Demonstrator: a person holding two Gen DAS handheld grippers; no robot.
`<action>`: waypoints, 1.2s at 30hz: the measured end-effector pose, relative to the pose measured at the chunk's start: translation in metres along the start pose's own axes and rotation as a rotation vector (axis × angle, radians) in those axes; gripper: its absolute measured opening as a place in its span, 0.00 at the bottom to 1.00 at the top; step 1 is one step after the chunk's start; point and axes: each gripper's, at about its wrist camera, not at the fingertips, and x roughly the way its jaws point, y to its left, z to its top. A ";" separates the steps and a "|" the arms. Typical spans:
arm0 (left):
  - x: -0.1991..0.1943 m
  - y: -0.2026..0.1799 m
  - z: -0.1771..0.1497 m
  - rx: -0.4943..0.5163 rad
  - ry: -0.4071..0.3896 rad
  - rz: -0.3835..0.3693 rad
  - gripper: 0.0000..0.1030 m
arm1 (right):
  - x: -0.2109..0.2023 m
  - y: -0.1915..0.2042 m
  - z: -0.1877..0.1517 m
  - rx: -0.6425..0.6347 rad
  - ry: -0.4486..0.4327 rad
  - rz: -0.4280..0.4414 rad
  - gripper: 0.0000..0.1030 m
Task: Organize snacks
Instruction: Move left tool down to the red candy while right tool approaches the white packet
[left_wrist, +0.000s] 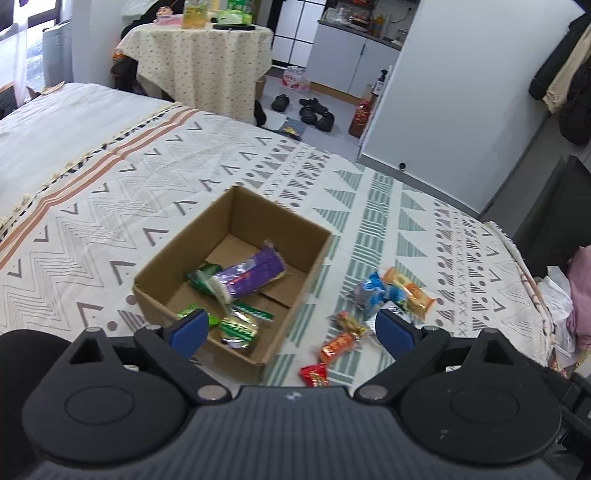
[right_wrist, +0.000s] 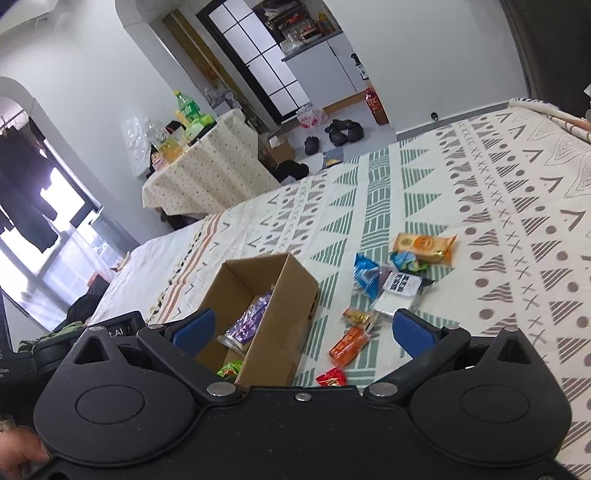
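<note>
Snack box half loaded on the bed, both tongs hanging over it with nothing in them

Left tongs (left_wrist: 290, 328) are spread wide and empty, right tongs (right_wrist: 303, 328) same deal; the cardboard box (left_wrist: 155, 291) sits on the patterned bedspread (left_wrist: 110, 206); left view looks straight down into it, so you get the purple packet (left_wrist: 255, 275) lying across green packets (left_wrist: 240, 326); right view only catches a sliver of that purple one past the box wall; loose snacks lie right of the box: orange packet (right_wrist: 424, 245), blue packet (right_wrist: 365, 273), red candy (right_wrist: 331, 378); a white packet (right_wrist: 397, 295) shows clearly only in the right view.
</note>
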 end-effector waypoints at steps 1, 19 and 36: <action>-0.001 -0.004 -0.001 0.006 -0.002 0.000 0.94 | -0.002 -0.003 0.001 0.002 -0.003 0.001 1.00; 0.003 -0.041 -0.021 0.007 0.004 0.014 0.93 | -0.031 -0.042 0.008 0.037 -0.017 0.013 1.00; 0.057 -0.047 -0.054 -0.062 0.112 0.003 0.82 | -0.012 -0.075 0.004 0.177 0.004 -0.047 0.96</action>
